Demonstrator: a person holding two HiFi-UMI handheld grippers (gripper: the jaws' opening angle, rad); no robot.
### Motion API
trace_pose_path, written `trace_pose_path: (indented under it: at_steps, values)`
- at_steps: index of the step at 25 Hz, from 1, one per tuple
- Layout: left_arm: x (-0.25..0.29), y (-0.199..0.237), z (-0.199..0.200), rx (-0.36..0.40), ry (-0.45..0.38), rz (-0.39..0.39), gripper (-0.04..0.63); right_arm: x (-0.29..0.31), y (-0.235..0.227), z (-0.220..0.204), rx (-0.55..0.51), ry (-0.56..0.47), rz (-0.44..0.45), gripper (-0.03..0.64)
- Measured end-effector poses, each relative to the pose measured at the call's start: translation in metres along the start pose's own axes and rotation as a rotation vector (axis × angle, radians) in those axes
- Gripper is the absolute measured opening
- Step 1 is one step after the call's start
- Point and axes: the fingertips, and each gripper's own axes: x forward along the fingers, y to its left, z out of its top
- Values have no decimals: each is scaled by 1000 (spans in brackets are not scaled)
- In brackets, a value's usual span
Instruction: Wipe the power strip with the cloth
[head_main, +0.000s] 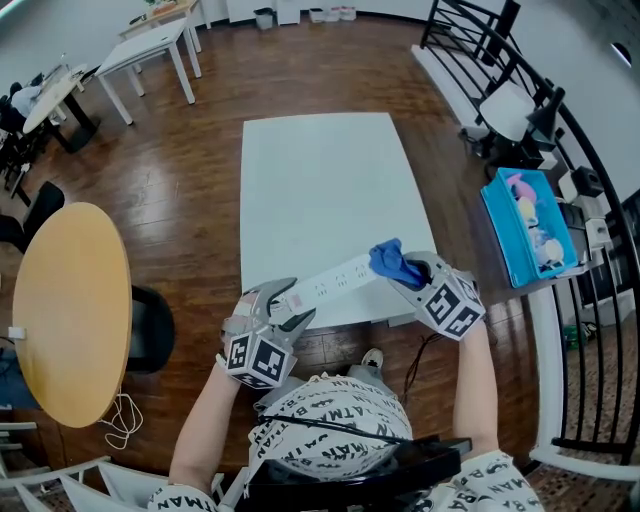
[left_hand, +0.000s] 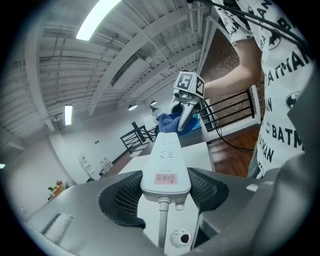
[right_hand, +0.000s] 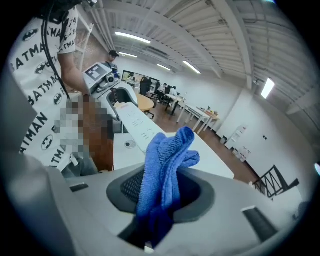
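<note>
Jaws of the left gripper clamp the cord end of the white power strip, which reaches across the near edge of the bench. Those of the right gripper pinch a bunched blue cloth, which sits against the strip's other end. The cord runs back between the left jaws.
</note>
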Motion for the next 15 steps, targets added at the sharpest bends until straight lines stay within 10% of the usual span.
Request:
trace_pose_path:
  at_steps: [15]
  values:
    - [19, 26, -4, -206, 48, 158, 282, 26, 7, 16, 412, -66, -189, 137]
